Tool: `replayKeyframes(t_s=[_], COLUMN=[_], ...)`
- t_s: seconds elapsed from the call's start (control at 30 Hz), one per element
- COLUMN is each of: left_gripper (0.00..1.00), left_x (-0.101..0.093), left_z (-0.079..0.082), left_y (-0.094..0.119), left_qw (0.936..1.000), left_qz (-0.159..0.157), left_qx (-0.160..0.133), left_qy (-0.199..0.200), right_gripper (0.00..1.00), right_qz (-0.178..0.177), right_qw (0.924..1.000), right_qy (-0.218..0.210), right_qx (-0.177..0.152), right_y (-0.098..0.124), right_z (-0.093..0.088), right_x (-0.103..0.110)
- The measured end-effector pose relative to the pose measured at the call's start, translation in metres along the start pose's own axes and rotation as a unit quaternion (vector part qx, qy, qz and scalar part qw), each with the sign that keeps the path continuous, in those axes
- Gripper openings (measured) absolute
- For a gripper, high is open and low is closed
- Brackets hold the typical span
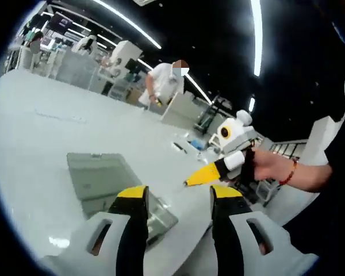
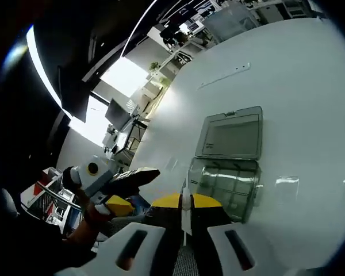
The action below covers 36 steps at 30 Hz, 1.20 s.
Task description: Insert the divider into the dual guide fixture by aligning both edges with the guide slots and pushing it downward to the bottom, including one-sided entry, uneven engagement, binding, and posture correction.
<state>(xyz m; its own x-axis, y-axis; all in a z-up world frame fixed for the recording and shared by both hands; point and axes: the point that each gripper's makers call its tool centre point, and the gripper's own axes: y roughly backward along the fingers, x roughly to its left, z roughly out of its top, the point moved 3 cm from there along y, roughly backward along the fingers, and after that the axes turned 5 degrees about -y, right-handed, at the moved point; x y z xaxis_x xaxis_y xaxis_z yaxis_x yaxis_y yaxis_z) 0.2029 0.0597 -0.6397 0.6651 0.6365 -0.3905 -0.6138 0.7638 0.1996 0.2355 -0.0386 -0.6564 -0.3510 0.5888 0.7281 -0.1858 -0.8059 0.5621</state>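
Right gripper [image 2: 186,202]: jaws pressed together on a thin pale plate, edge-on between the yellow tips. Judged to be the divider [image 2: 185,214], pinched low so its free edge can lead into the slots. It hangs above the near end of the fixture, not yet entered as far as I can tell.

Left gripper [image 1: 178,194]: jaws spread, nothing between them, held over the near desk edge beside the box. Probably kept free to steady the fixture or correct tilt if one side binds.

Fixture [image 2: 225,183]: clear compartmented box with its lid [image 2: 230,135] swung open and lying flat behind it toward the middle of the desk. The open top faces up, which suits a straight downward push. Guide slots too small to make out.

Desk [image 2: 310,86]: broad, white, glossy, curved edge; a pale strip lies further toward the far edge.

Room: large, dark ceiling with long light strips, more white workstations behind, a person in white [image 1: 161,85] bent over one.
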Motion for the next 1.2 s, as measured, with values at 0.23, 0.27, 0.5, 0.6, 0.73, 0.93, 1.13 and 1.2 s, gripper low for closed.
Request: replayKeyframes(t_s=[0.23, 0.27, 0.5, 0.6, 0.73, 0.93, 1.13, 1.2], left_gripper=[0.58, 0.59, 0.71, 0.77, 0.83, 0.94, 0.96, 0.98], left_x=[0.000, 0.001, 0.001, 0.001, -0.001, 0.000, 0.006, 0.008], left_z=[-0.004, -0.005, -0.008, -0.009, -0.012, -0.012, -0.016, -0.015], left_y=[0.008, 0.009, 0.014, 0.015, 0.015, 0.014, 0.011, 0.010], left_qw=[0.9988, 0.9982, 0.9950, 0.9926, 0.9908, 0.9912, 0.9892, 0.9901], left_qz=[0.016, 0.018, 0.025, 0.031, 0.022, 0.022, 0.023, 0.026], left_qx=[0.016, 0.018, 0.034, 0.042, 0.055, 0.049, 0.065, 0.059], left_qy=[-0.044, -0.054, -0.090, -0.110, -0.122, -0.121, -0.129, -0.125], right_gripper=[0.00, 0.00, 0.00, 0.00, 0.00, 0.00, 0.00, 0.00], right_qz=[-0.028, -0.031, -0.055, -0.066, -0.090, -0.097, -0.118, -0.120], right_qw=[0.9994, 0.9992, 0.9973, 0.9961, 0.9933, 0.9918, 0.9888, 0.9883], right_qy=[-0.010, -0.012, -0.020, -0.022, -0.031, -0.035, -0.040, -0.043], right_qx=[0.020, 0.024, 0.045, 0.054, 0.065, 0.076, 0.082, 0.084], right_y=[-0.004, -0.004, -0.013, -0.017, -0.022, -0.026, -0.031, -0.032], right_z=[0.000, 0.000, 0.002, 0.003, 0.004, 0.005, 0.007, 0.006], right_x=[-0.007, -0.008, -0.016, -0.018, -0.025, -0.025, -0.032, -0.033])
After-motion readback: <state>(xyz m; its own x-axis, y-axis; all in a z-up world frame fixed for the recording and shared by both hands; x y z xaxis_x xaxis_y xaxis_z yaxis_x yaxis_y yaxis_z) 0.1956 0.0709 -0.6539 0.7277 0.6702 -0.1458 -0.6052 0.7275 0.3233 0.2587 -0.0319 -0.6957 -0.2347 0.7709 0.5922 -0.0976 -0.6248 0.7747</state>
